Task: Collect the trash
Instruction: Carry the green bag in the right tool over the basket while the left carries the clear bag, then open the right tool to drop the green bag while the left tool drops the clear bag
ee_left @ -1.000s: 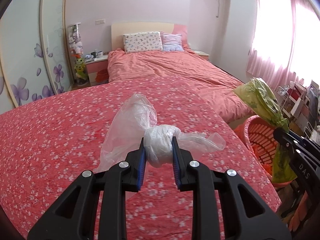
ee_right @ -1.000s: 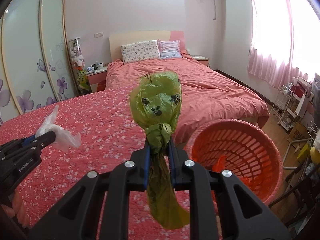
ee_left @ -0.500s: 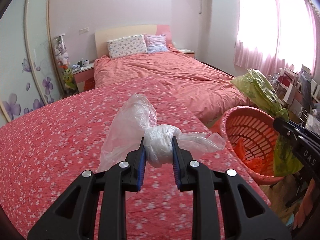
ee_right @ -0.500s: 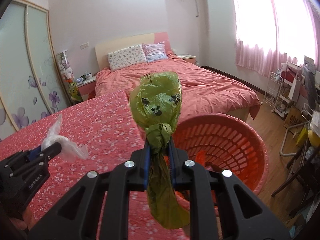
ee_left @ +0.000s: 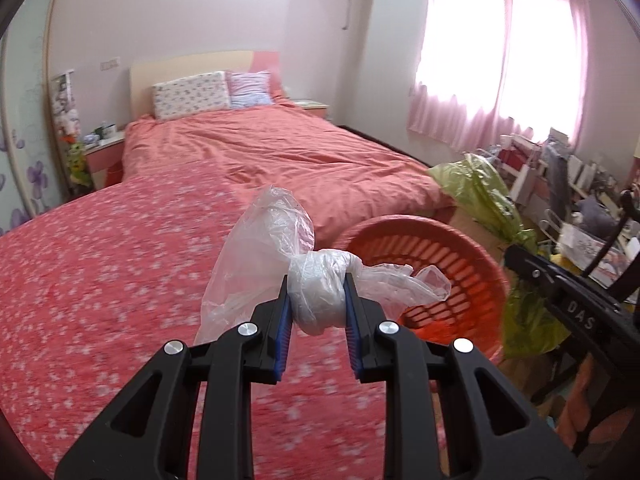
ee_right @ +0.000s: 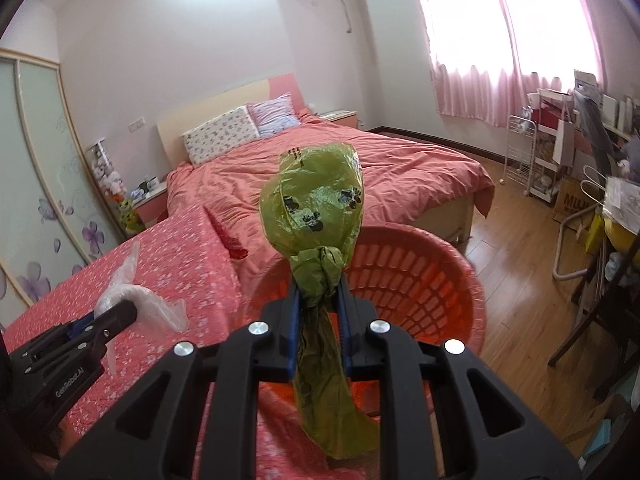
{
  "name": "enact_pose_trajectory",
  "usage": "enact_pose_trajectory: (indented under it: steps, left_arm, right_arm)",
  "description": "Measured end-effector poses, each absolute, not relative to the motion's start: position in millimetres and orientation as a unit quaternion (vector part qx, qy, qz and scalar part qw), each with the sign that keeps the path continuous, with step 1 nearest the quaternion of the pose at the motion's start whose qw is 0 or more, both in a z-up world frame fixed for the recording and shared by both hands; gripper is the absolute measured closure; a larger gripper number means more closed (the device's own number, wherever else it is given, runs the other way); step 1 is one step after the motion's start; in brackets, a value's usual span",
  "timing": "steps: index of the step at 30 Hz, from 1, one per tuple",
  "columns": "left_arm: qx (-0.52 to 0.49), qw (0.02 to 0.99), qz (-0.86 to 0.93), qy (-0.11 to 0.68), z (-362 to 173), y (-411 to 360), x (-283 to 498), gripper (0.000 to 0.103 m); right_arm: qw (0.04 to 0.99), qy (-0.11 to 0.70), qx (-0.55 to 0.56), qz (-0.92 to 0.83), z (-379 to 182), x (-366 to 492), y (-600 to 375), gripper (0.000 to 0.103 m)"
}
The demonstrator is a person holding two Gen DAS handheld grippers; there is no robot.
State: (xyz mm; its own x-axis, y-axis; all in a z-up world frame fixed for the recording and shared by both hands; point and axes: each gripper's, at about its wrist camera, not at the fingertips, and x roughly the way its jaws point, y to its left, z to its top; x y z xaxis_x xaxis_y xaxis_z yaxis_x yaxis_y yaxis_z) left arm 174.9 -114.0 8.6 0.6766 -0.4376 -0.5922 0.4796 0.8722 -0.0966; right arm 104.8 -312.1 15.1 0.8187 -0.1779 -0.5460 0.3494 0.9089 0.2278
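My left gripper [ee_left: 317, 307] is shut on a knotted clear plastic bag [ee_left: 276, 256], held above the flowered red cloth just left of the orange basket [ee_left: 452, 264]. My right gripper [ee_right: 318, 300] is shut on the knot of a green plastic bag [ee_right: 316, 204], held over the near rim of the orange basket [ee_right: 424, 276]. The green bag [ee_left: 484, 196] and the right gripper [ee_left: 520, 264] also show at the right of the left wrist view. The clear bag [ee_right: 120, 292] and the left gripper [ee_right: 116, 312] show at the lower left of the right wrist view.
A flowered red cloth [ee_left: 100, 272] covers the near surface. A bed with a salmon cover [ee_right: 360, 168] lies behind the basket. A wardrobe [ee_right: 36, 184] stands at the left. A white rack [ee_right: 540, 148], a chair and cluttered shelves stand on the wooden floor at the right.
Both grippers have moved right toward the basket with their bags. The green bag now hangs over the basket's near rim, and the clear bag is beside the basket.
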Motion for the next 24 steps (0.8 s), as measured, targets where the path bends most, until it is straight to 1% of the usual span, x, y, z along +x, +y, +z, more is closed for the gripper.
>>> enact_pose_trajectory:
  steps: [13,19,24]
  left_arm:
    - [0.034,0.894,-0.306,0.327,-5.0,-170.8,181.5,0.079]
    - [0.033,0.886,-0.314,0.339,-13.4,-183.5,185.2,0.079]
    - [0.03,0.88,-0.314,0.355,-20.8,-189.0,191.8,0.077]
  right_arm:
    - [0.932,0.264,0.194,-0.153,0.9,105.4,-354.3,0.085]
    - [0.931,0.263,0.204,-0.15,-4.3,111.7,-365.1,0.084]
    - [0.928,0.265,0.218,-0.144,-8.4,119.6,-368.7,0.079]
